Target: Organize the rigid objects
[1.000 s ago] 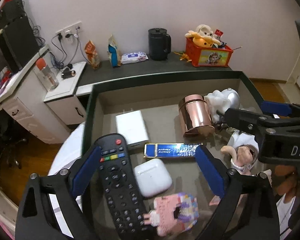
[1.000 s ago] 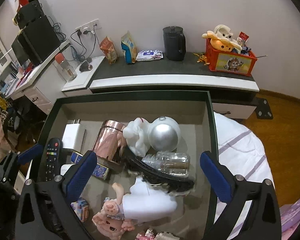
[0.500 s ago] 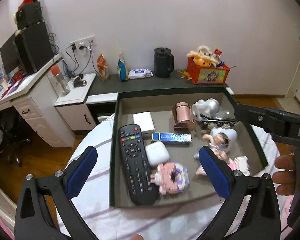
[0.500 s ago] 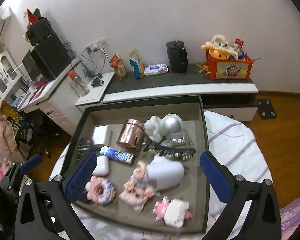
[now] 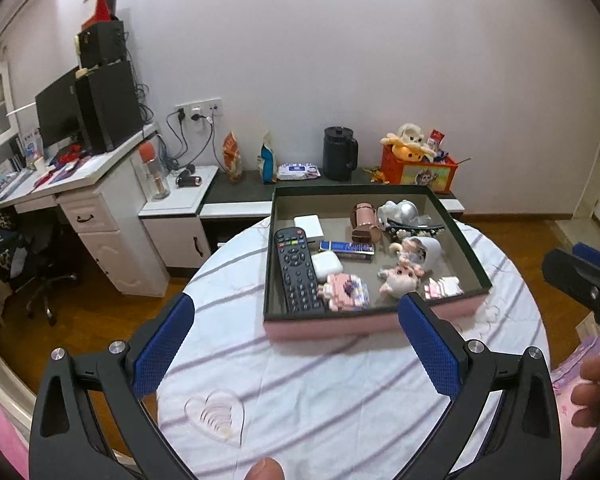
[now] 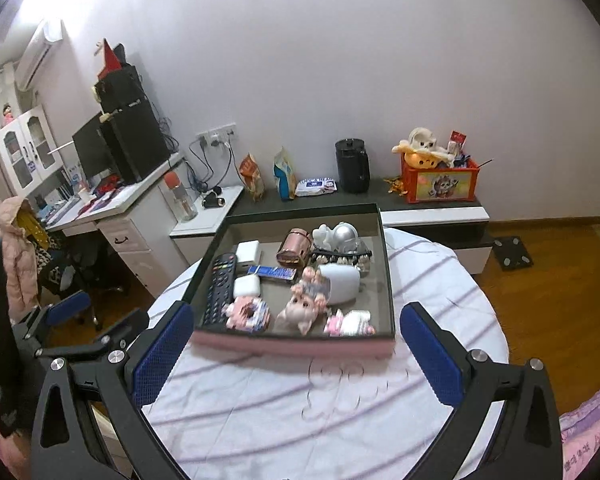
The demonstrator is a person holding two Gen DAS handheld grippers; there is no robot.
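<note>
Left gripper (image 5: 296, 336) jaws spread wide, just opened further, nothing between them; right gripper (image 6: 296, 338) jaws spread too, empty — both hang over the striped tablecloth (image 5: 320, 392). Beyond them the pink-sided tray (image 6: 292, 346) holds the rigid objects: black remote (image 5: 296, 270), white earbud case (image 5: 327, 265), blue box (image 5: 346, 247) with unreadable print, copper cup (image 5: 365, 222). No legible labels.
</note>
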